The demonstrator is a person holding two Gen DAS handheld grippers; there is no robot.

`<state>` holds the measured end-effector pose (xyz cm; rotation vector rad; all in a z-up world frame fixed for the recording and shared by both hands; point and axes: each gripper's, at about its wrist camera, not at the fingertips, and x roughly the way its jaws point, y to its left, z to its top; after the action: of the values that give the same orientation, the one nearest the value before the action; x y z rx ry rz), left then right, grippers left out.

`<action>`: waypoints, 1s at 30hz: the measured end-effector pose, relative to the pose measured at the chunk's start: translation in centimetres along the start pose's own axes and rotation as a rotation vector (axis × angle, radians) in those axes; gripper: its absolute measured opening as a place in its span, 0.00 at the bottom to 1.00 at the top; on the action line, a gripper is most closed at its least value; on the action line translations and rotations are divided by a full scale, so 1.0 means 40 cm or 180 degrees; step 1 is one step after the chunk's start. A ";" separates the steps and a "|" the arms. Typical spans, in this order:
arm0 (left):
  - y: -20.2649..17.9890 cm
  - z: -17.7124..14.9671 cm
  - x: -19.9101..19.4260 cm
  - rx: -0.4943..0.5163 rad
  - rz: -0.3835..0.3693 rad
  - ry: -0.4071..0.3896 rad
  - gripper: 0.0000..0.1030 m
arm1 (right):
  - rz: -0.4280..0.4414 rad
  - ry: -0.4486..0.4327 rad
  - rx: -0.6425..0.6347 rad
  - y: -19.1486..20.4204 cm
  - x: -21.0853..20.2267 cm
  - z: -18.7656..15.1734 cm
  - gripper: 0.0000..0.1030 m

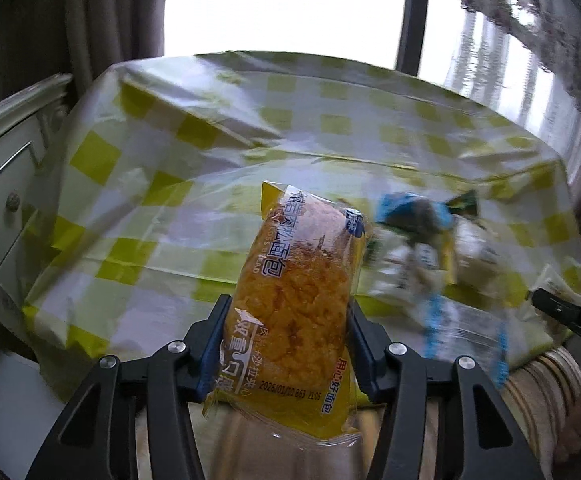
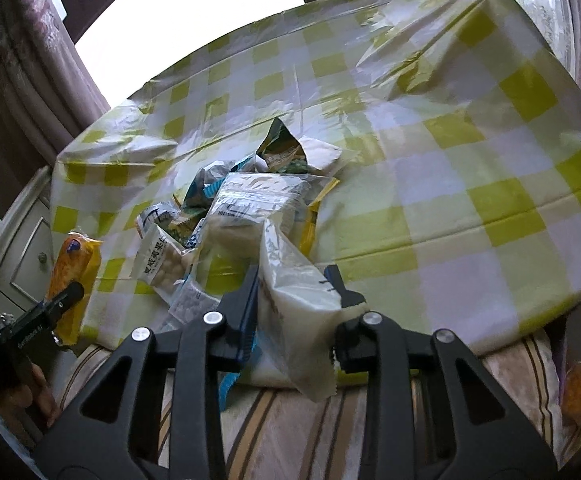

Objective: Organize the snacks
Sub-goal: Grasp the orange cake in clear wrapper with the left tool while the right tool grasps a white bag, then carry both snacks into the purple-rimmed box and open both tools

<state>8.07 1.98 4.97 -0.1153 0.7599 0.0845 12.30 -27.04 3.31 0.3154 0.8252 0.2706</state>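
Note:
My left gripper (image 1: 288,320) is shut on a yellow bread packet (image 1: 298,304) and holds it upright above the table's near edge. The packet also shows at the left of the right wrist view (image 2: 72,276), with the left gripper's finger across it. My right gripper (image 2: 296,292) is shut on a clear bag of white snack (image 2: 294,304), held over the near edge. A heap of snack packets (image 2: 234,208) lies on the yellow-checked tablecloth (image 2: 450,160) just beyond the right gripper; it appears blurred in the left wrist view (image 1: 422,248).
A white cabinet with a knob (image 1: 6,184) stands left of the table. A striped cushion (image 2: 290,420) lies below the near edge. Windows and curtains are behind. The cloth is wrinkled at the far side (image 2: 402,64).

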 end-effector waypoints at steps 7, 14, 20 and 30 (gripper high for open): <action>-0.141 -0.023 -0.031 0.0205 -0.0322 -0.0018 0.52 | 0.0077 -0.0083 0.0206 -0.050 -0.073 -0.019 0.34; -0.311 -0.052 -0.057 0.0457 -0.0691 0.0027 0.52 | 0.0093 -0.0173 0.0598 -0.168 -0.164 -0.039 0.34; -0.456 -0.063 -0.055 0.0625 -0.1128 0.0178 0.52 | -0.0027 -0.0328 0.0937 -0.288 -0.248 -0.059 0.34; -0.716 -0.119 -0.058 0.0969 -0.1825 0.0515 0.52 | -0.0280 -0.0454 0.1536 -0.494 -0.332 -0.112 0.34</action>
<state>6.53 -27.12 5.25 -0.0468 0.8670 -0.5895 2.54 -49.16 1.96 0.7395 0.7542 -0.0386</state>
